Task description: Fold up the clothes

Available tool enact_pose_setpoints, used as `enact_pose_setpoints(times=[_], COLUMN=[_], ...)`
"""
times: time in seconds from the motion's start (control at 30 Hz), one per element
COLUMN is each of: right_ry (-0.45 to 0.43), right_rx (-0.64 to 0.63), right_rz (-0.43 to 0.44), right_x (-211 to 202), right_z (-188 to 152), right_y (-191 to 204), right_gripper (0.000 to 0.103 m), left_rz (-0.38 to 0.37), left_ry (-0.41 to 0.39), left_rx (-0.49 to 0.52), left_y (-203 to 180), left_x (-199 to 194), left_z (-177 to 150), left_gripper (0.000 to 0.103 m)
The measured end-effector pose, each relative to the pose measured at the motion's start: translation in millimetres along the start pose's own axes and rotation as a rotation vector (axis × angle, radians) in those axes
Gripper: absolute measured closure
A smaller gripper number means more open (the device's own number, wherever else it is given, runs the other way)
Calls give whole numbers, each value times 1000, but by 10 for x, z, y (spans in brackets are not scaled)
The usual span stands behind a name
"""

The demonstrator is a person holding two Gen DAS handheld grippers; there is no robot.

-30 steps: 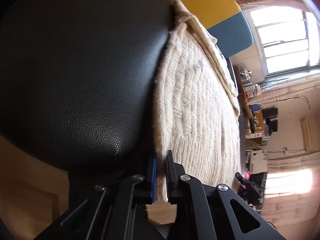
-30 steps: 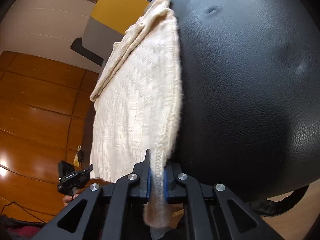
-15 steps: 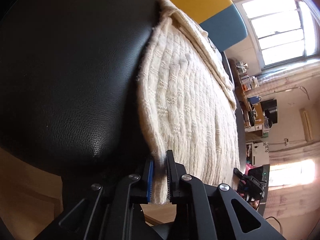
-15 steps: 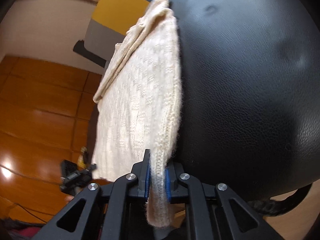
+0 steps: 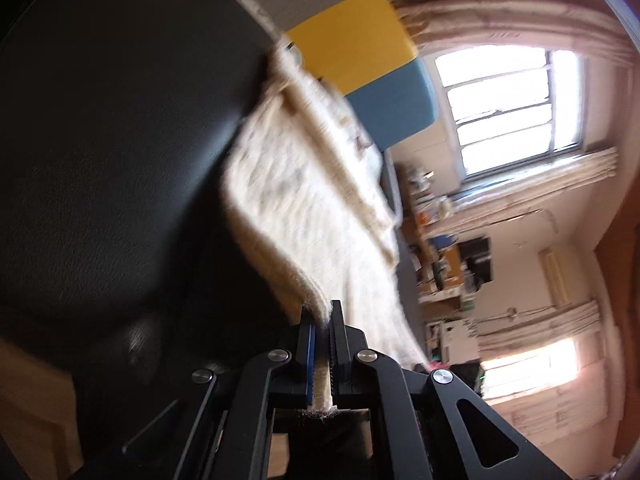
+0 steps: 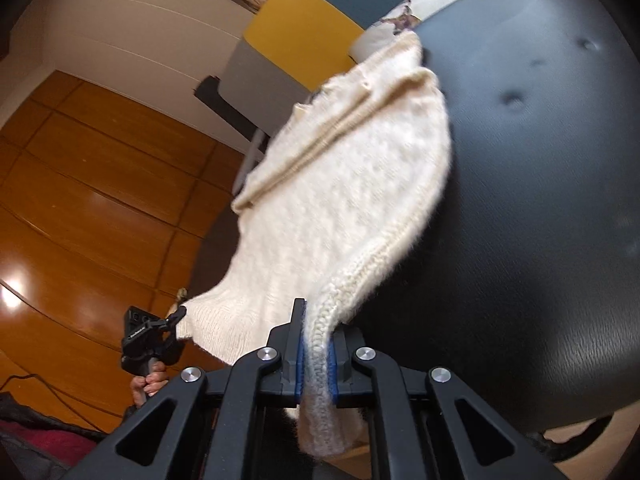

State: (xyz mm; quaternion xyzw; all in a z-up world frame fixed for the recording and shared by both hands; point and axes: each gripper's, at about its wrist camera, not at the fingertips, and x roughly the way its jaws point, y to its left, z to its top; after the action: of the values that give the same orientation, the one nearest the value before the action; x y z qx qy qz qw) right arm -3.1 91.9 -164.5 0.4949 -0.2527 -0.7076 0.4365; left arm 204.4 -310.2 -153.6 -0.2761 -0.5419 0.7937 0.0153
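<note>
Both tongs, left tongs point(image 5: 323, 322) and right tongs point(image 6: 316, 322), pinch the sweater point(image 6: 340, 200) hem, now lifted off the black seat point(image 6: 540, 200); the fold-over has begun.

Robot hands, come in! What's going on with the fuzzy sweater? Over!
Left gripper shut on cream knit sweater edge. Right gripper shut on its other edge. Sweater lifting off black leather seat. Nothing in the way.

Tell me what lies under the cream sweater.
The cream sweater hangs over a black leather cushion, pinched by the left gripper and right gripper. What lies beneath the cloth itself is covered.
</note>
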Motion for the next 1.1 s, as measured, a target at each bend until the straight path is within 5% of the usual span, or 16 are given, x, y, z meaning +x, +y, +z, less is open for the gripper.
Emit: enact_pose_setpoints(times=[0.2,0.57,0.73,0.9,1.1], right_ry=[-68,-158,-186,-133,-88], right_rx=[16,1,13,91,182], right_rz=[105,156,110,-8,-76], right_x=[84,431,718,1220,1544], right_z=[371,1509,2246,2787,2993], right_y=[101,228,72,-338,-722], right_gripper=[96,96,96,96,96], left_rz=[-87,-165,-130,-34,107], left_ry=[-53,-146,-167,-132,-98], left_rx=[28,72,123,82,8], left_y=[-239,-507,-676,-436,33], left_x=[131,395,754,1361,1872], left_z=[416,1535,2165,2689,2917], left_gripper=[98,98,98,98,98])
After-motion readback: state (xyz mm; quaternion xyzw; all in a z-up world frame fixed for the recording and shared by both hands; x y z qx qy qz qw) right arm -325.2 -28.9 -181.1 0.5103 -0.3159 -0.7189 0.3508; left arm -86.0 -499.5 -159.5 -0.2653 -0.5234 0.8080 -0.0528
